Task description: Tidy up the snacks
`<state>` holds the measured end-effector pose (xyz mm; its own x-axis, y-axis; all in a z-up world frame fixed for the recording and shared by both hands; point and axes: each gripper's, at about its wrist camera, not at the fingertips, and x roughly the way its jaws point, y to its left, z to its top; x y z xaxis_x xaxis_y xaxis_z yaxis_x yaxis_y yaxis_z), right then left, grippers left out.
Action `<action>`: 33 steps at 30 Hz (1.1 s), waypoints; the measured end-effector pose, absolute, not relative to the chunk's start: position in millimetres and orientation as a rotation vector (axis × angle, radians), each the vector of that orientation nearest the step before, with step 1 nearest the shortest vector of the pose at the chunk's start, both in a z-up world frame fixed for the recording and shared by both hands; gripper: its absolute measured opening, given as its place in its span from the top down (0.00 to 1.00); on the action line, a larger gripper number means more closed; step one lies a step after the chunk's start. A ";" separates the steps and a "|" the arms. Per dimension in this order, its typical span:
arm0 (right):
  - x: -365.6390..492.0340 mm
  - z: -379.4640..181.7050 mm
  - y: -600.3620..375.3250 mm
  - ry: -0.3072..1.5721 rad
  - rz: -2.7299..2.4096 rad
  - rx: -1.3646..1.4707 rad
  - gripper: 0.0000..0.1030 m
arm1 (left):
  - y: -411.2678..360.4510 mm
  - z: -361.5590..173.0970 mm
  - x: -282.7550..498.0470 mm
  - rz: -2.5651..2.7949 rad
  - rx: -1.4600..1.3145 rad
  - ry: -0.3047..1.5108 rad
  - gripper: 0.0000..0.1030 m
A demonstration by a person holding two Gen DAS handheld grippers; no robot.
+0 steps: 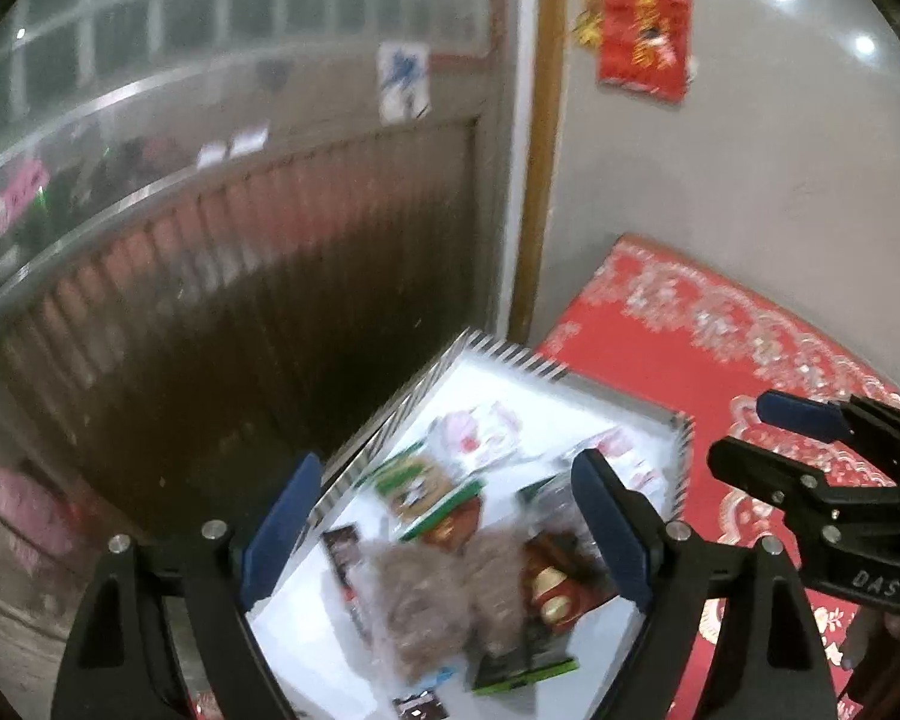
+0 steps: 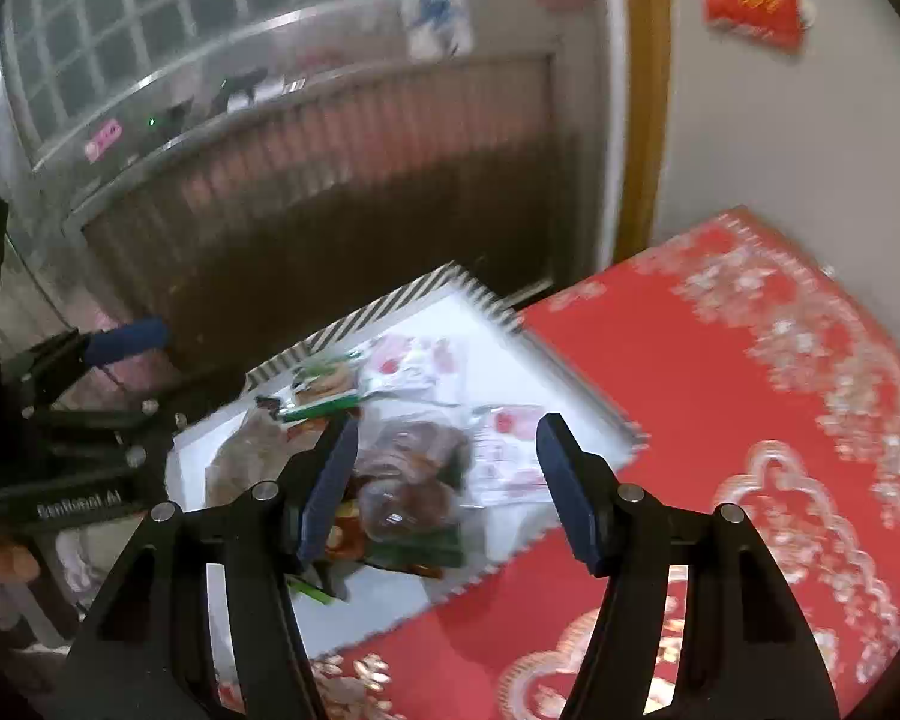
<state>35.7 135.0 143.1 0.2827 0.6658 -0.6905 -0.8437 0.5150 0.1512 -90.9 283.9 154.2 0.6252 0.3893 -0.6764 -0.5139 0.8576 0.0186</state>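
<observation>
Judging from the white box (image 1: 510, 396) with its striped rim, sitting on the red patterned worktop (image 2: 720, 372), most snack packets (image 2: 414, 474) already lie heaped inside, so little seems left. Both tools hover above it, angled downward: the left gripper (image 1: 450, 522) and right gripper (image 2: 444, 480) have fingers apart, holding nothing.

"DAS" is printed on the right gripper (image 1: 744, 438); snack labels blur unreadably.

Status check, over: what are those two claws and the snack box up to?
Left gripper open, empty. Right gripper open, empty. Snacks piled in striped box on red cloth. Nothing in the way.
</observation>
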 end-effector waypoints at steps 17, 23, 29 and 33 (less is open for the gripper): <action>39.5 149.4 36.4 0.715 0.801 -0.196 0.23 | 204.6 157.2 -42.8 0.268 -0.111 0.762 0.15; 37.9 138.0 32.8 0.751 0.798 -0.188 0.23 | 195.8 151.0 -43.0 0.306 -0.063 0.794 0.15; 29.3 132.2 53.2 0.755 0.847 -0.220 0.23 | 211.1 142.9 -60.2 0.367 -0.090 0.825 0.15; 24.5 128.4 74.3 0.765 0.891 -0.244 0.23 | 226.5 140.2 -73.1 0.417 -0.129 0.825 0.15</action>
